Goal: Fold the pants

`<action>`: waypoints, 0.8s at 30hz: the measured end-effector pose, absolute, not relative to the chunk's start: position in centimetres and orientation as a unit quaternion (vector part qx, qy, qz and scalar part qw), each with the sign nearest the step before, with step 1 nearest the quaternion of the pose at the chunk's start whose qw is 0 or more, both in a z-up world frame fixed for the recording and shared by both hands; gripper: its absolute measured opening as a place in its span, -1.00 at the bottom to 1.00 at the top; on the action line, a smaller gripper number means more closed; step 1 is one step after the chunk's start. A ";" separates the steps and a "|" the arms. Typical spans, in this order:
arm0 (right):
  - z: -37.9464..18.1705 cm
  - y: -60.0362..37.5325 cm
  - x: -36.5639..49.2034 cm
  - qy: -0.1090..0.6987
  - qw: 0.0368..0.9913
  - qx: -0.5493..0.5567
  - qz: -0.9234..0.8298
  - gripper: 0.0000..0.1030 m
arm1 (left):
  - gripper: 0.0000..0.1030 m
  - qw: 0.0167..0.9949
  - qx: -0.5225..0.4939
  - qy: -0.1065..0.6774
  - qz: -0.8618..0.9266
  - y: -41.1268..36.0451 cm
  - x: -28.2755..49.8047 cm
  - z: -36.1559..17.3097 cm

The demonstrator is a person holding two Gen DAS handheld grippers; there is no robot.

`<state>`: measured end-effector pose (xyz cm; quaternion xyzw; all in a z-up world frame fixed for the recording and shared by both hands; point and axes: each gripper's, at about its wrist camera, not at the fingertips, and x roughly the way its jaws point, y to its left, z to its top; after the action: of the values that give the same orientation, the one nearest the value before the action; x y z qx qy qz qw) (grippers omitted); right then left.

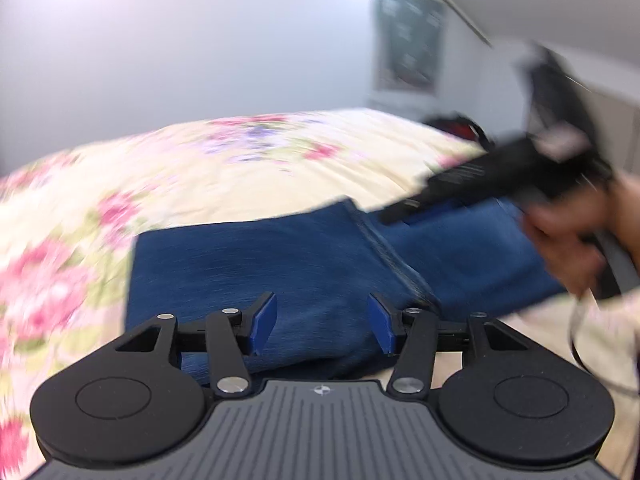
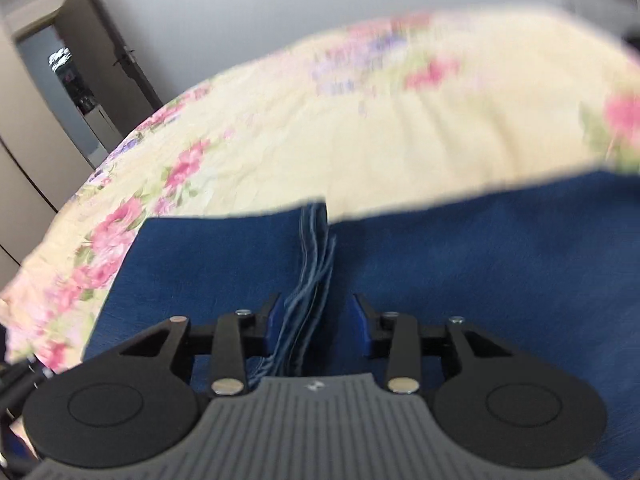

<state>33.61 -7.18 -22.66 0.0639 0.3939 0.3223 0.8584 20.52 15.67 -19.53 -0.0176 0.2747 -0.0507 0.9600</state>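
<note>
Both the left gripper and right gripper gape empty over the soft, heavy blue pants mid-frame on the bedspread; I'd grab the stitched hem.

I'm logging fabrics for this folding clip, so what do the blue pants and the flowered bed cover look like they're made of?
The pants look like denim: deep blue, matte, with paler stitched seams stacked at the hem between the right gripper's open fingers. The bed cover seems a thin woven cotton or blend: cream with a printed pink floral, finely creased. Blur leaves the weave unclear.
</note>
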 end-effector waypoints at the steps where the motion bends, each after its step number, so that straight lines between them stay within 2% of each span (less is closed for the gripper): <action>1: -22.3 -7.0 33.0 0.388 0.847 0.074 0.356 -0.34 | 0.22 0.960 -0.040 0.274 -0.034 16.9 20.7 -19.4; 4: -22.4 -5.5 30.7 0.375 0.830 0.023 0.413 -0.37 | 0.23 0.956 -0.088 0.281 0.014 19.0 21.1 -19.2; 6: -24.0 -4.6 29.8 0.397 0.822 -0.026 0.407 -0.37 | 0.25 0.951 -0.102 0.290 0.032 19.9 21.4 -19.4; 9: -27.0 -3.7 29.9 0.433 0.822 -0.060 0.365 -0.61 | 0.25 0.937 -0.116 0.325 0.048 20.2 22.8 -21.2; 11: -26.7 -4.2 29.2 0.427 0.826 -0.061 0.364 -0.61 | 0.25 0.931 -0.137 0.335 0.043 20.9 23.2 -22.2; 14: -25.8 -5.3 27.7 0.404 0.831 -0.034 0.381 -0.38 | 0.26 0.928 -0.136 0.344 0.045 21.0 23.4 -23.0; 17: -27.5 -6.4 28.0 0.448 0.821 -0.040 0.350 -0.23 | 0.26 0.919 -0.103 0.375 0.056 19.9 23.9 -23.8; 22: -25.5 -8.7 27.0 0.415 0.838 -0.001 0.355 -0.22 | 0.31 0.924 -0.080 0.369 0.054 18.4 23.3 -22.9; 24: -24.0 -11.6 26.7 0.391 0.855 0.045 0.337 -0.13 | 0.31 0.927 -0.087 0.360 0.049 18.2 22.9 -22.5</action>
<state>26.66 -11.61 -24.03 0.0447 0.3908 0.3370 0.8554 22.91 18.18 -22.50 -0.0870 0.3602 0.0493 0.9275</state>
